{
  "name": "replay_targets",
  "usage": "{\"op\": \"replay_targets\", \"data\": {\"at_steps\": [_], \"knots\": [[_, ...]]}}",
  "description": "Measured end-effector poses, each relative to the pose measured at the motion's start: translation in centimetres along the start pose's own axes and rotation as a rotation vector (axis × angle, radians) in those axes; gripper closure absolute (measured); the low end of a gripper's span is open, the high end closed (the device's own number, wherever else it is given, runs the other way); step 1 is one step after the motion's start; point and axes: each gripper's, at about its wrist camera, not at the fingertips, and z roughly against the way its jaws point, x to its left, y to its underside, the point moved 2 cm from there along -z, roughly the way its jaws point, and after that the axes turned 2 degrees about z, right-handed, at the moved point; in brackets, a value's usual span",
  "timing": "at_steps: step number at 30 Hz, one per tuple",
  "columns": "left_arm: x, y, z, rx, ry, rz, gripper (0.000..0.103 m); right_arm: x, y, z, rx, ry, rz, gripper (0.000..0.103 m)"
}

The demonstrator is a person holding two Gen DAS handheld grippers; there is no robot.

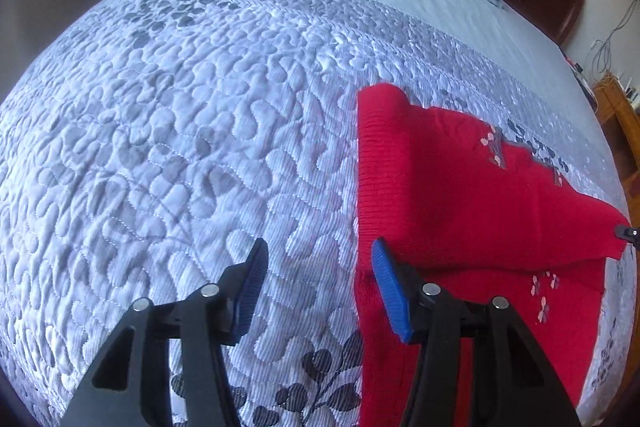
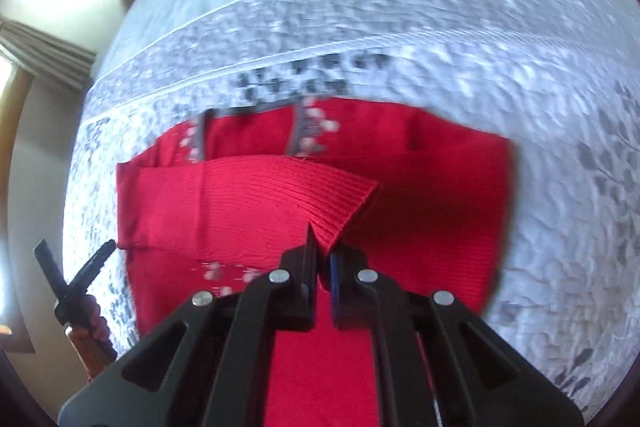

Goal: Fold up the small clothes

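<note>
The red ribbed knit sweater lies partly folded on the quilted grey bed. The right hand-held gripper pinches its ribbed cuff; the left hand-held gripper stands wide, holding nothing.

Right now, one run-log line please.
right claw: shut on red sweater ribbed flap | left claw: open, at its edge | surface: quilted bedspread

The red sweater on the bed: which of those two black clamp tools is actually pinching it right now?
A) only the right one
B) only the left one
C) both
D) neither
A: the right gripper is closed on a ribbed edge of the red sweater, while the left gripper stands wide open with only the quilted bedspread between its fingers.
</note>
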Motion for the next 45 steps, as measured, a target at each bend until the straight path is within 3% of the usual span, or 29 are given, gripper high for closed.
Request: {"op": "replay_targets", "data": {"at_steps": [5, 10, 14, 17, 20, 22, 23, 26, 30, 33, 37, 41, 43, 45], "knots": [[-2.6, -2.4, -2.0, 0.018, -0.014, -0.046, 0.047, -4.9, 1.1, -0.1, 0.008, 0.03, -0.063, 0.099], [-5.4, -3.6, -6.1, 0.063, -0.133, -0.146, 0.044, -8.0, 1.6, -1.6, 0.043, 0.052, -0.1, 0.099], [-6.7, -3.2, -6.8, 0.043, -0.21, -0.227, 0.046, -8.8, 2.4, -3.8, 0.067, 0.05, -0.1, 0.095], [-6.0, -3.3, -5.9, 0.062, -0.163, -0.175, 0.052, -9.0, 2.9, -2.9, 0.039, 0.006, -0.103, 0.071], [-5.5, -3.1, -4.1, 0.066, -0.074, -0.101, 0.055, -8.9, 3.8, -2.0, 0.044, 0.013, -0.076, 0.062], [-6.3, -2.7, -3.5, 0.062, -0.054, -0.108, 0.055, -8.9, 4.2, -2.0, 0.051, -0.005, -0.07, 0.062], [-6.9, -2.4, -3.7, 0.067, -0.069, -0.128, 0.055, -8.9, 4.4, -2.2, 0.06, 0.004, -0.07, 0.066], [-8.0, -1.5, -5.2, 0.09, -0.156, -0.178, 0.054, -9.0, 4.5, -2.5, 0.067, 0.018, -0.077, 0.1], [-8.2, -1.2, -6.2, 0.091, -0.218, -0.23, 0.043, -10.1, 5.1, -1.7, 0.066, 0.007, -0.084, 0.101], [-7.6, -1.4, -6.7, 0.116, -0.203, -0.195, 0.041, -11.2, 5.4, -2.3, 0.077, 0.013, -0.113, 0.101], [-7.9, -1.4, -6.7, 0.099, -0.236, -0.221, 0.037, -10.5, 5.5, -2.8, 0.059, 0.046, -0.088, 0.1], [-6.5, -0.6, -4.0, 0.101, -0.195, -0.157, 0.037, -9.9, 7.2, -0.5, 0.019, 0.035, -0.092, 0.077], [-5.6, 1.1, -2.0, 0.122, -0.149, -0.137, 0.037, -9.1, 9.4, 1.0, 0.013, 0.05, -0.061, 0.074], [-4.5, 3.7, -0.1, 0.149, -0.14, -0.145, 0.038, -8.2, 12.6, 2.2, 0.02, 0.019, -0.045, 0.064]]}}
